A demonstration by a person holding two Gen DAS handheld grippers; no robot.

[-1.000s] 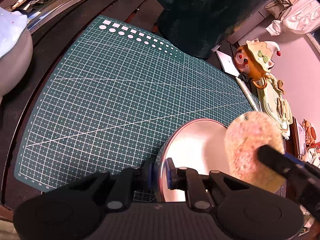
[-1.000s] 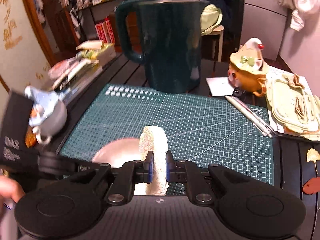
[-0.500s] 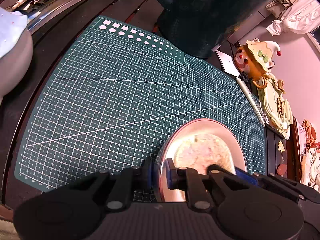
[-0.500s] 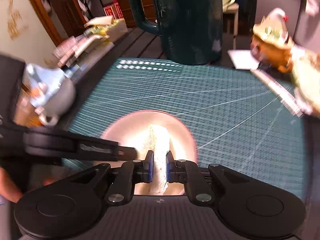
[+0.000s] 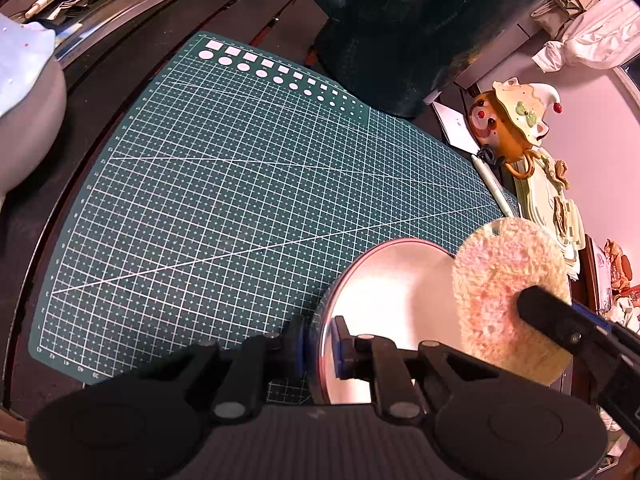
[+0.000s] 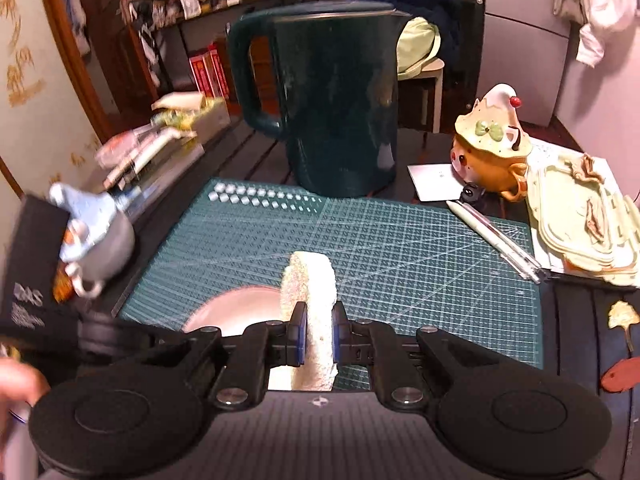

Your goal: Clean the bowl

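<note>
A big dark green jug [image 6: 332, 92] stands at the far edge of the green cutting mat [image 5: 224, 200], handle to the left, with a cupcake-lidded orange pot [image 6: 492, 152] off the mat's far right corner. Two pens [image 6: 496, 240] lie along the mat's right edge, and a stack of pale scalloped trays [image 6: 580, 220] sits just beyond them. Off the left edge there is a grey-and-blue teapot [image 6: 96, 236], beside a pile of books and papers [image 6: 160, 148] further back.

The bowl [image 5: 392, 304] sits at the near edge of the mat, toward its right corner. It is shallow and round, its inside smooth and pale with a pinkish shine. The left gripper [image 5: 318, 346] is clamped on its near rim, one finger inside and one outside. The right gripper [image 6: 316, 334] is squeezed tight on a round, fuzzy cream-pink sponge [image 5: 512, 296], held on edge above the bowl's right side; the sponge covers that part of the rim. A blurred hand [image 6: 16, 384] shows at the lower left of the right wrist view.
</note>
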